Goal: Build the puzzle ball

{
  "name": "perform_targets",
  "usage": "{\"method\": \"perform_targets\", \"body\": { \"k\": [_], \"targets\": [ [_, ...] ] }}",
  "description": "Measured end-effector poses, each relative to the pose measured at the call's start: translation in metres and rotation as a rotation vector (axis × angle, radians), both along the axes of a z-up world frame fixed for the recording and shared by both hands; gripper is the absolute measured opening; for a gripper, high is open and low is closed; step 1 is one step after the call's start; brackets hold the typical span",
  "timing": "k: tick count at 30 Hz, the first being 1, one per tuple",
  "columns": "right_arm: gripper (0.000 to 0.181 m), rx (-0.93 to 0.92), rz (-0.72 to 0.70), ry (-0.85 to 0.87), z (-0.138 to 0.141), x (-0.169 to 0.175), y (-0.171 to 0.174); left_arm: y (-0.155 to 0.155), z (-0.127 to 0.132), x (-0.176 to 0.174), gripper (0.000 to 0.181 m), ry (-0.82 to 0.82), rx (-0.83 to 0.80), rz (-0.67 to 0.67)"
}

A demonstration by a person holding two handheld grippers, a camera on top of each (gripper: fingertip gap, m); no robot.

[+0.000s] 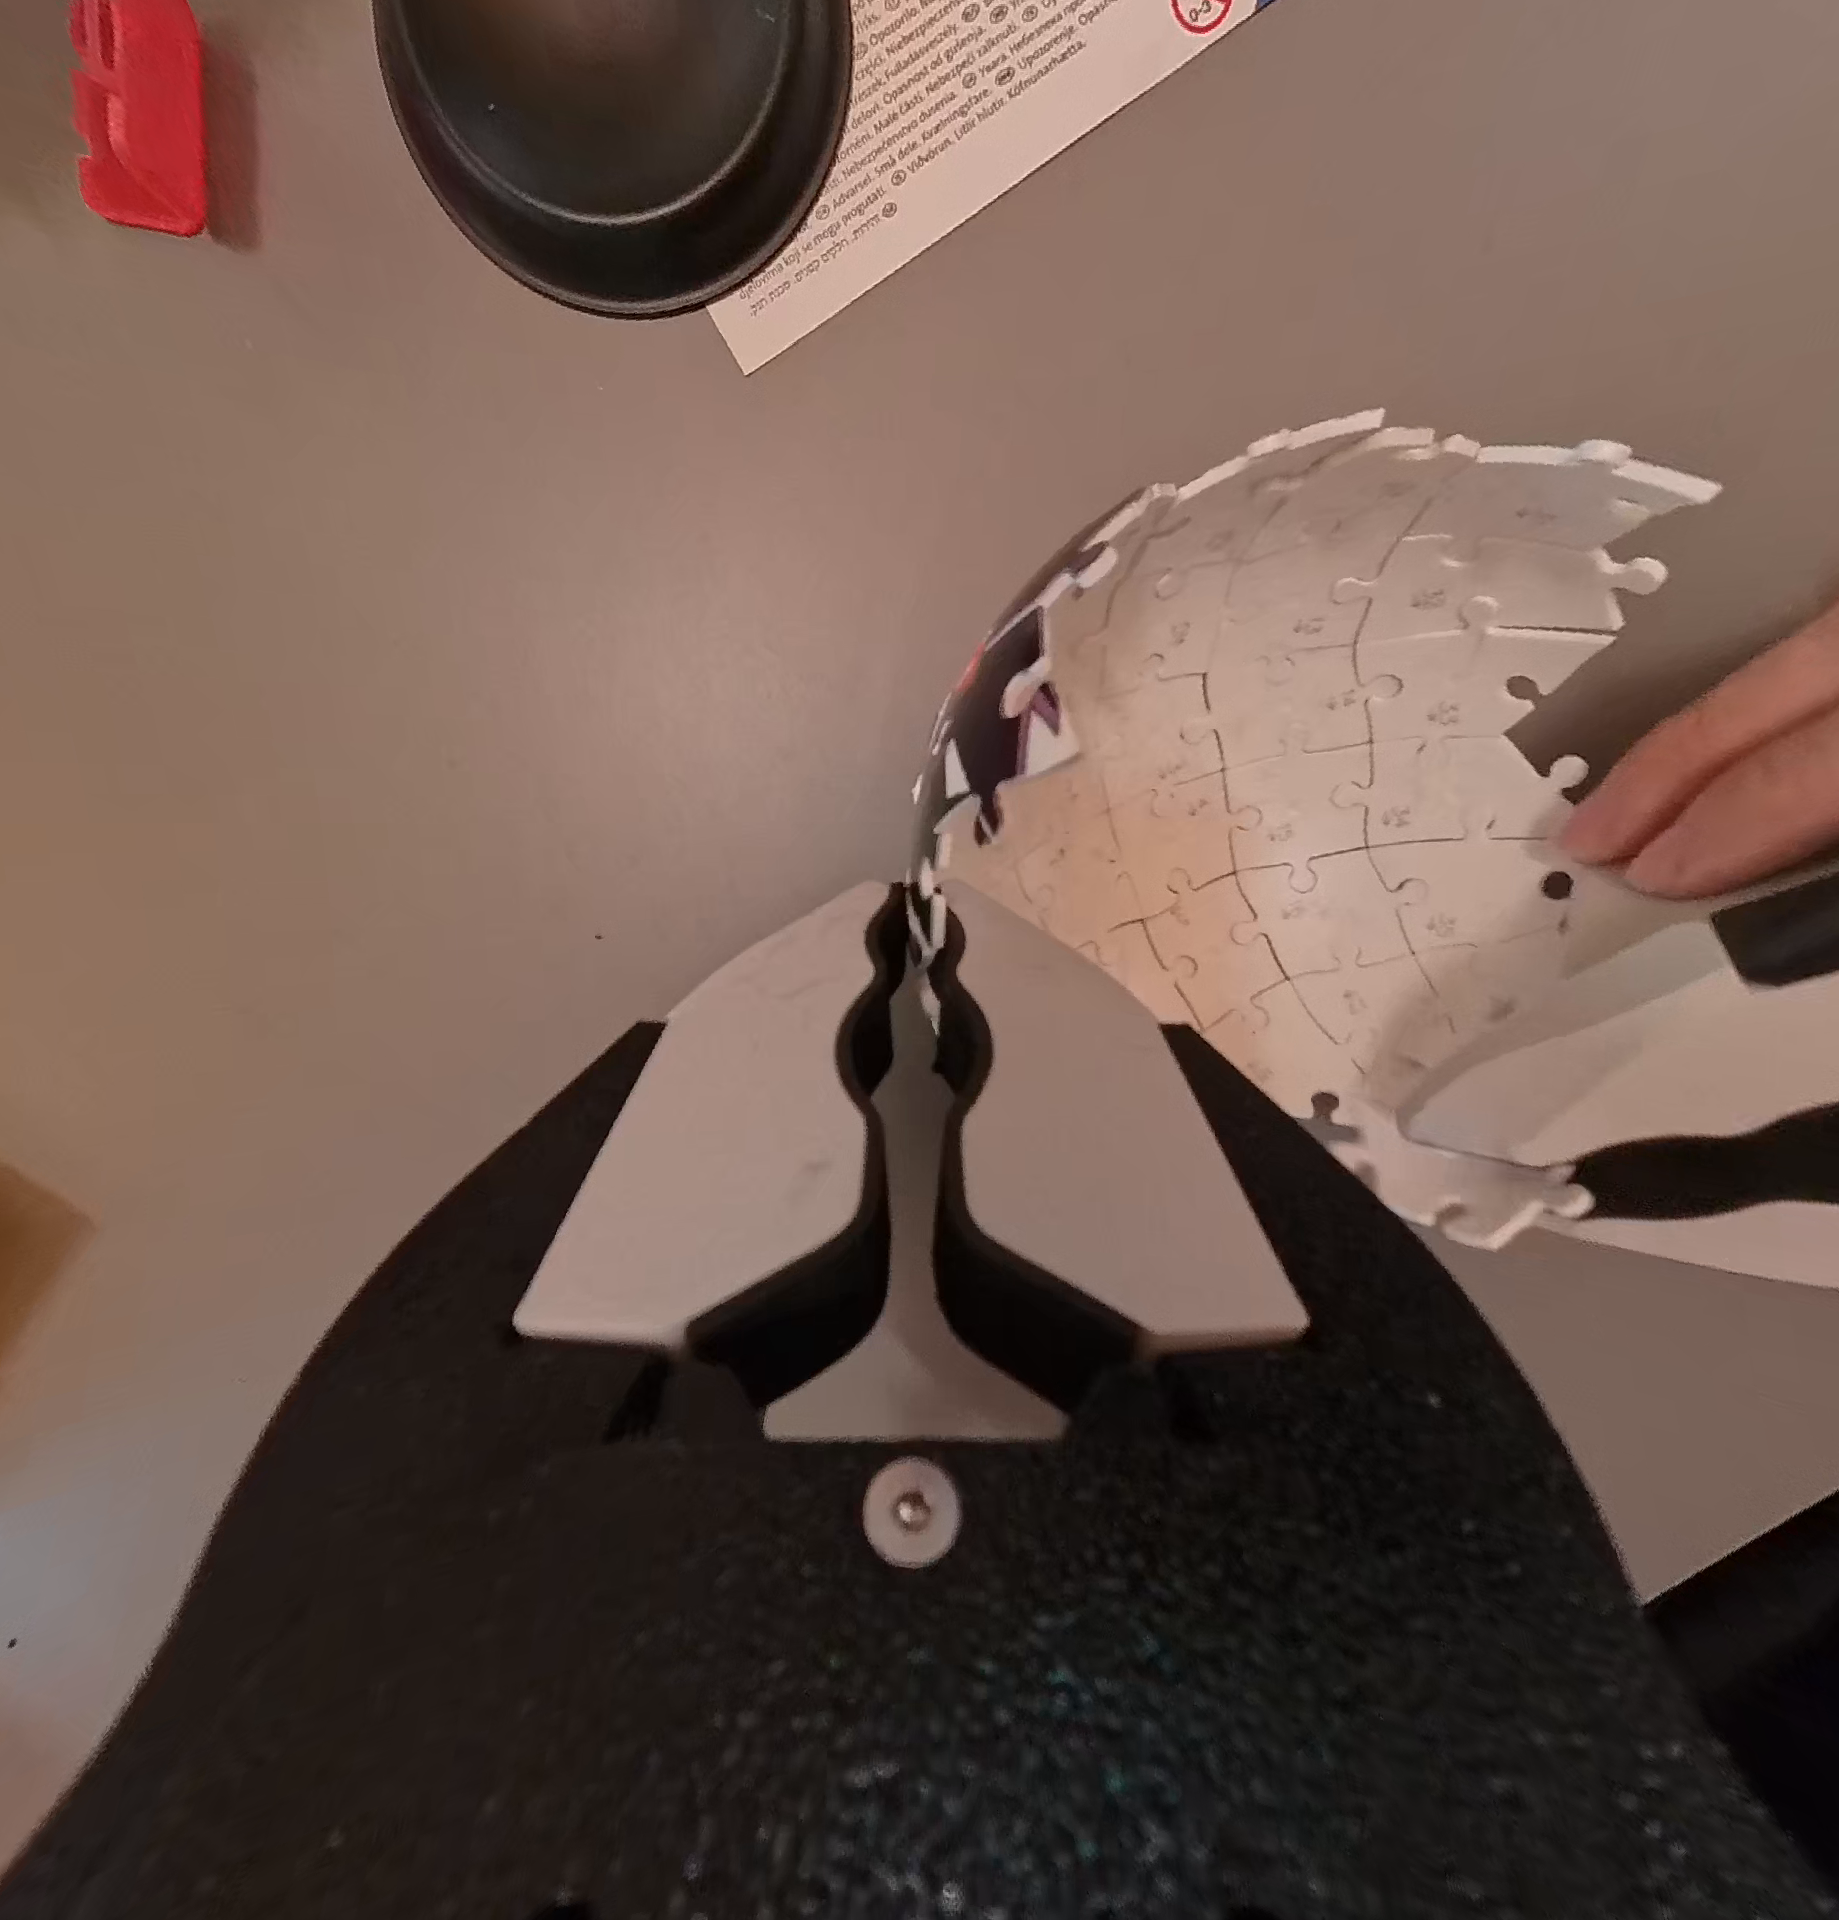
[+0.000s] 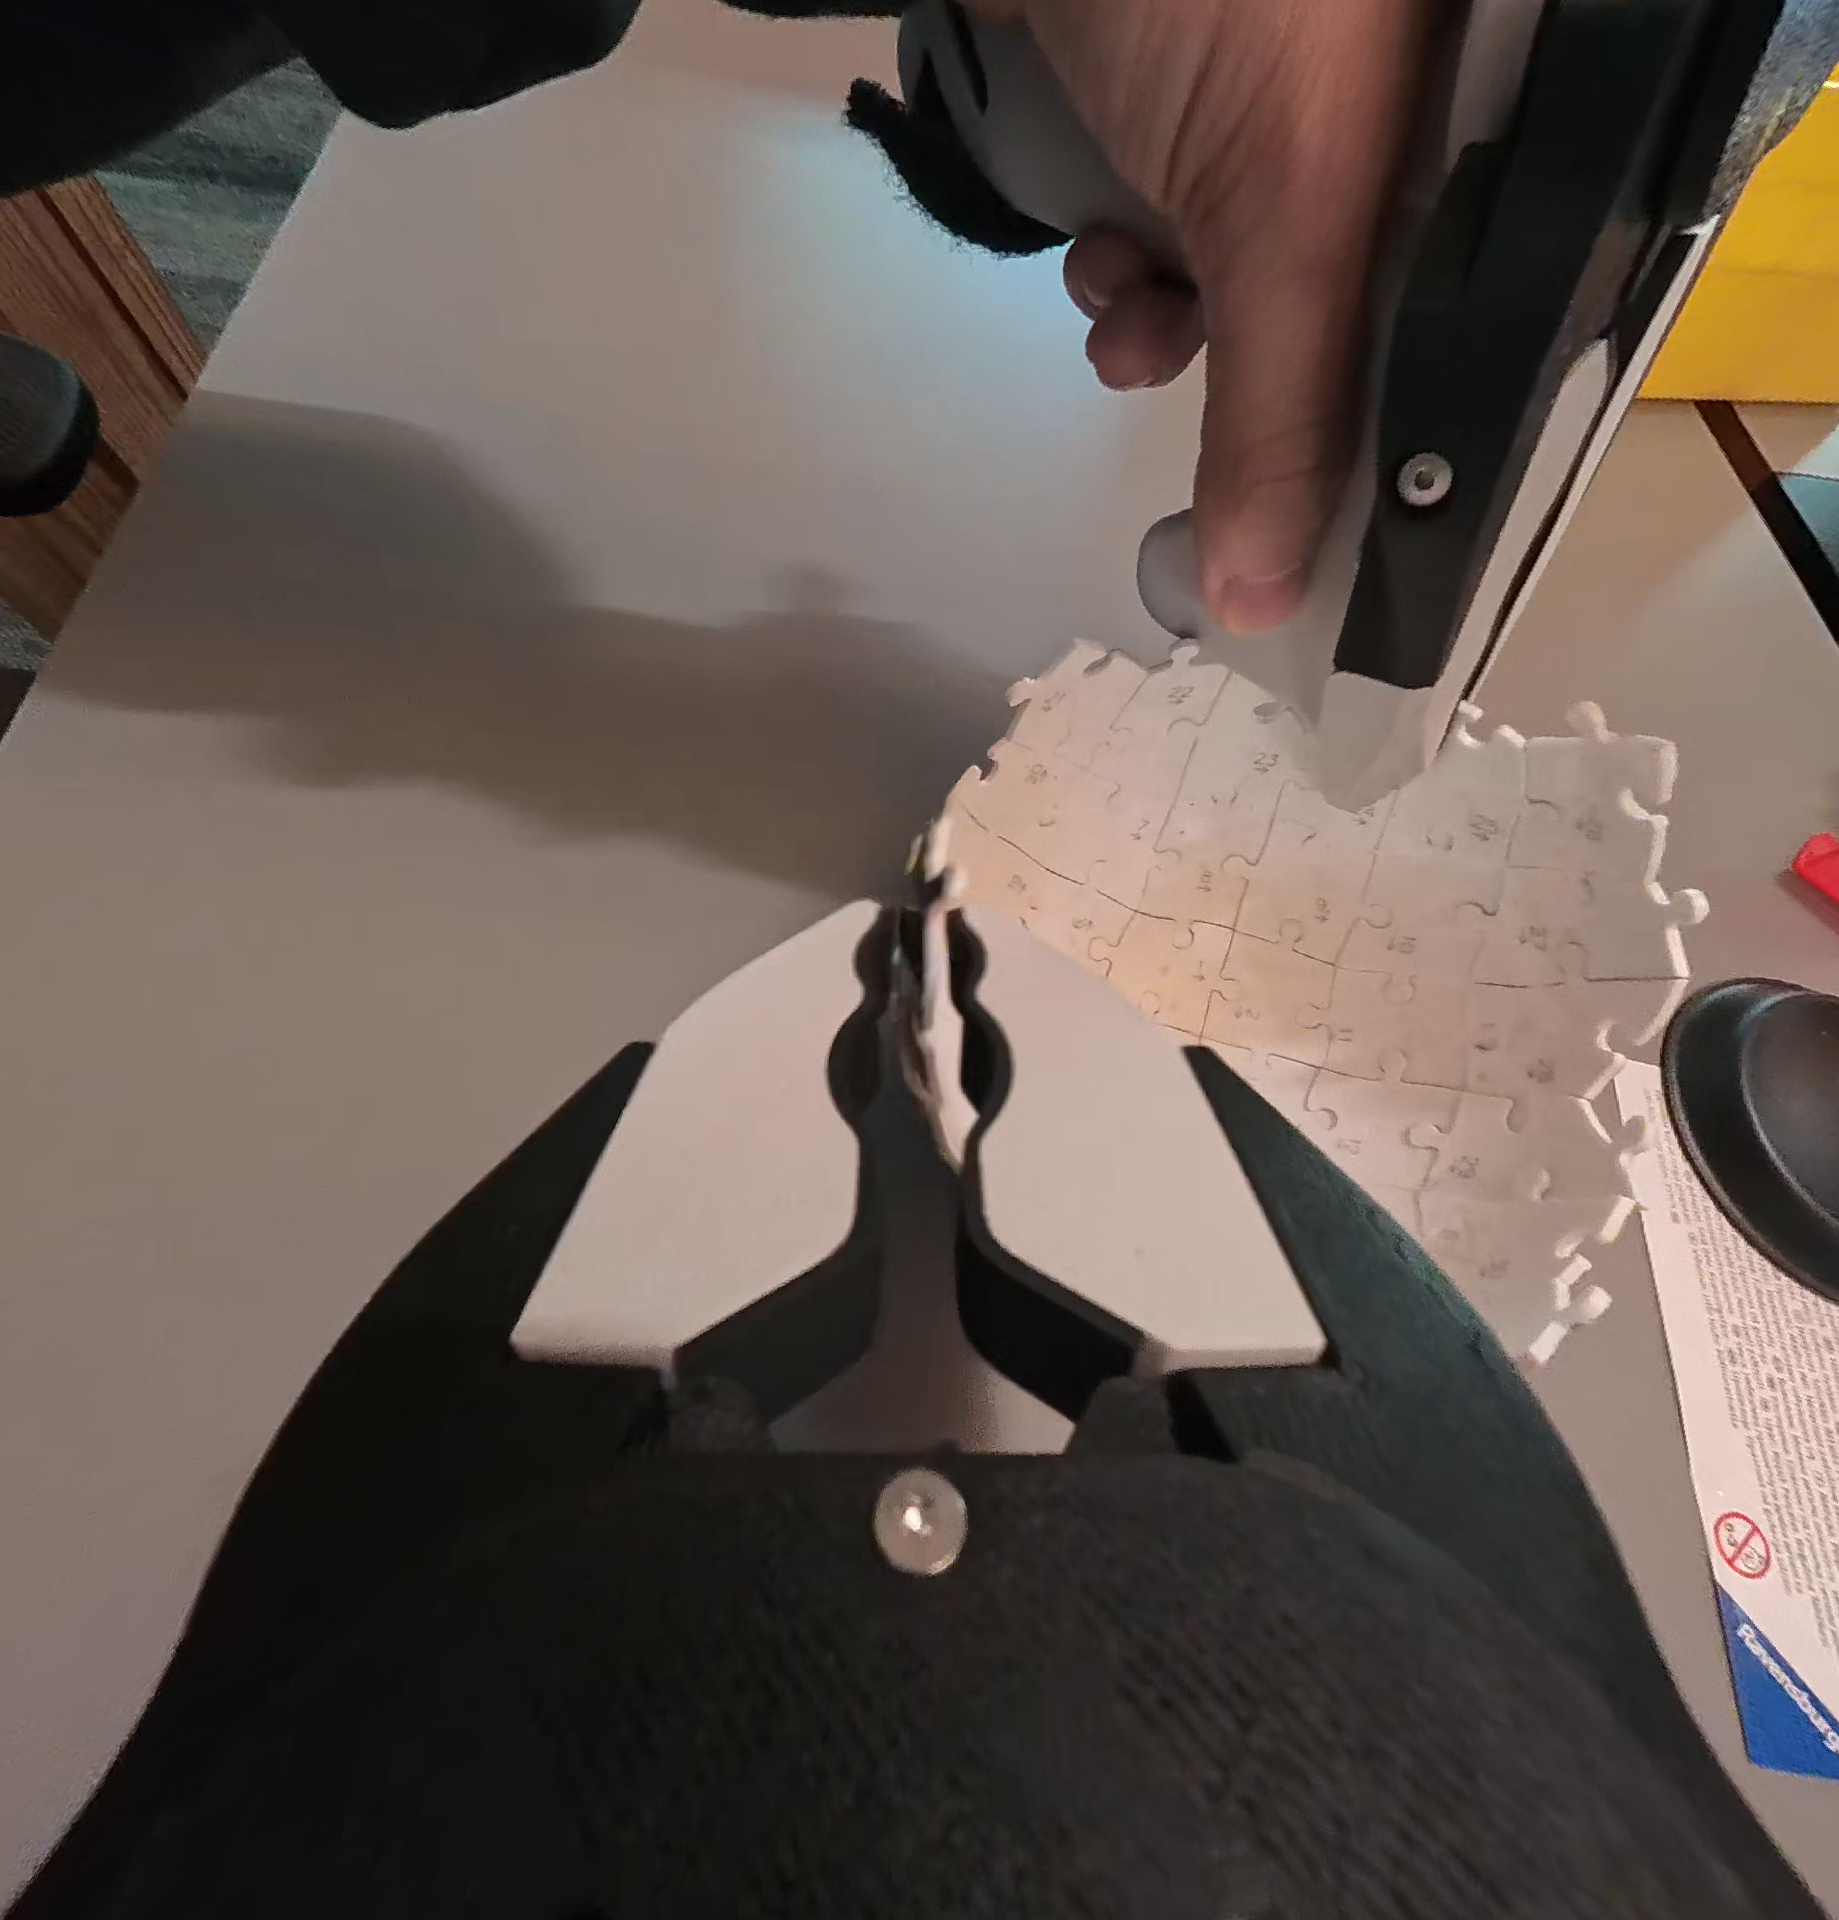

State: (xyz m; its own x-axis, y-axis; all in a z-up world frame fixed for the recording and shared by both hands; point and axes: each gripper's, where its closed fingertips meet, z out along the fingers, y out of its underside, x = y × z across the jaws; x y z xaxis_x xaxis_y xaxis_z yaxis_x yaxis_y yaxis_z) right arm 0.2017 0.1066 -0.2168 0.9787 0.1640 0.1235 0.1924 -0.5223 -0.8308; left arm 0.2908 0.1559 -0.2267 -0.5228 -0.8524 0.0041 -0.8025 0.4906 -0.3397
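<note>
The half-built puzzle ball (image 1: 1299, 831) is held above the grey bench (image 1: 427, 675), its white numbered inside facing both cameras. The left tool (image 1: 920, 935) is clamped on one rim of the shell; the right tool (image 2: 920, 925) is clamped on the opposite rim. Most of the printed outer face is hidden. A black bowl-shaped stand (image 1: 614, 145), a printed leaflet (image 1: 998, 135) and a red block (image 1: 141, 114) are cut off by the frame edge.
</note>
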Motion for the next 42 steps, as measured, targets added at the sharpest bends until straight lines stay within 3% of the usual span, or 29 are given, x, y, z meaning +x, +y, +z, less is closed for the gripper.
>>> {"method": "perform_targets", "body": {
  "k": [2, 6, 10, 12, 18, 21, 30, 34, 42],
  "targets": [
    [0.016, 0.013, 0.007, -0.002, 0.002, 0.000, 0.000, 0.000, 0.000, 0.000, 0.002, 0.002, -0.001, 0.000],
    [0.005, 0.016, 0.045, 0.039, 0.003, -0.003, -0.005, 0.000, 0.000, 0.000, 0.002, 0.002, 0.003, -0.003],
    [0.036, 0.000, 0.041, -0.045, 0.007, 0.003, -0.018, -0.001, 0.003, 0.001, 0.002, -0.027, 0.019, -0.024],
    [0.039, 0.000, 0.029, -0.097, 0.014, 0.005, -0.029, -0.002, 0.005, 0.002, 0.002, -0.073, 0.023, -0.035],
    [0.031, 0.306, -0.439, -0.269, 0.072, 0.078, -0.067, -0.006, 0.022, 0.013, 0.002, -0.477, 0.022, -0.096],
    [0.040, 0.283, -0.435, -0.346, 0.062, 0.082, -0.063, -0.011, 0.030, 0.013, 0.002, -0.683, 0.048, -0.151],
    [0.043, 0.214, -0.419, -0.515, 0.053, 0.096, -0.026, -0.015, 0.055, 0.015, 0.002, -0.936, 0.222, -0.204],
    [0.039, 0.209, -0.431, -0.609, 0.046, 0.105, -0.019, -0.019, 0.061, 0.015, 0.002, -1.044, 0.221, -0.198],
    [0.020, 0.310, -0.513, -0.859, 0.057, 0.114, -0.025, -0.024, 0.061, 0.015, 0.003, -1.220, 0.204, -0.222]
  ]
}}
